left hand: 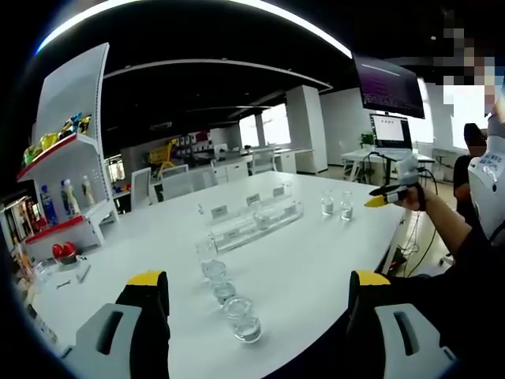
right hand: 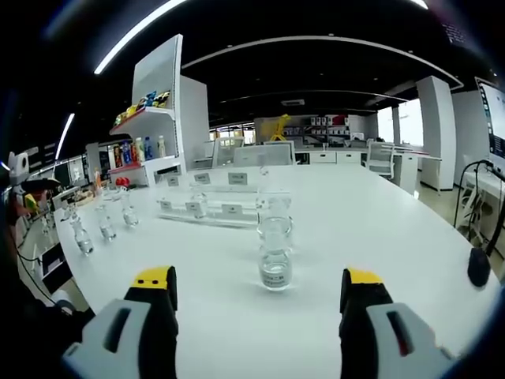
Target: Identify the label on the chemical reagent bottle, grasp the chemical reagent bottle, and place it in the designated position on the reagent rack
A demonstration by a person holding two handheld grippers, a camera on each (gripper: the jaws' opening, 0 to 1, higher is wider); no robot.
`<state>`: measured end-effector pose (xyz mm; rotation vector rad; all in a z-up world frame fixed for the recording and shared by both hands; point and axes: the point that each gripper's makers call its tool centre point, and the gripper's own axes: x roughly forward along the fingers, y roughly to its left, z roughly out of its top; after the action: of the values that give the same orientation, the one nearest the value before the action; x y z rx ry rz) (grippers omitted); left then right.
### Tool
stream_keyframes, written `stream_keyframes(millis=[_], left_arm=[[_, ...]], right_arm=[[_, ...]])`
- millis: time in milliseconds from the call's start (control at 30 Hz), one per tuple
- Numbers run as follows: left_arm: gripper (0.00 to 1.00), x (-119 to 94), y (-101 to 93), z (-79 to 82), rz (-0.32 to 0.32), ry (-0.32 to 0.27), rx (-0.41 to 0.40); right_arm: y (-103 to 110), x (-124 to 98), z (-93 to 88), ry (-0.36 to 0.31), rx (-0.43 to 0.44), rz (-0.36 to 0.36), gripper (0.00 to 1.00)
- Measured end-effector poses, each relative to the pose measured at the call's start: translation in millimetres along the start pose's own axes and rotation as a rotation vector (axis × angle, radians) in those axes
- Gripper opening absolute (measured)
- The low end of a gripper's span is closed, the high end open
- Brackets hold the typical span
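Observation:
Several clear glass reagent bottles stand on the white table [left hand: 316,268]. In the left gripper view a row of them runs away from me, the nearest bottle [left hand: 243,318] just ahead of my open left gripper [left hand: 258,280], with nothing between its jaws. Beyond lies the clear reagent rack [left hand: 256,219] with small labels, and two more bottles [left hand: 337,204] stand to its right. In the right gripper view my right gripper [right hand: 259,283] is open and empty, with a bottle [right hand: 275,253] close ahead between the jaw lines. The rack [right hand: 201,207] sits behind on the left.
A person's hand holds the right gripper [left hand: 390,192] over the table's right edge. Three bottles [right hand: 105,225] stand at the left. A black mouse [right hand: 478,267] lies at the right. A shelf unit [left hand: 67,166] with coloured goods stands past the table; monitors [left hand: 390,87] hang at the right.

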<state>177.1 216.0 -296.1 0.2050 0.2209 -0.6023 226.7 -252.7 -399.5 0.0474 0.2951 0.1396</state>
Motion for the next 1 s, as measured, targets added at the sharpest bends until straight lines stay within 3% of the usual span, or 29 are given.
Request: stream_keyframes(millis=[1000], left_arm=[[0.94,6,-0.1,2.0,-0.013,0.0,0.0]], right_arm=[[-5,12,-3.4,-0.008,0.042,-0.003,0.81]])
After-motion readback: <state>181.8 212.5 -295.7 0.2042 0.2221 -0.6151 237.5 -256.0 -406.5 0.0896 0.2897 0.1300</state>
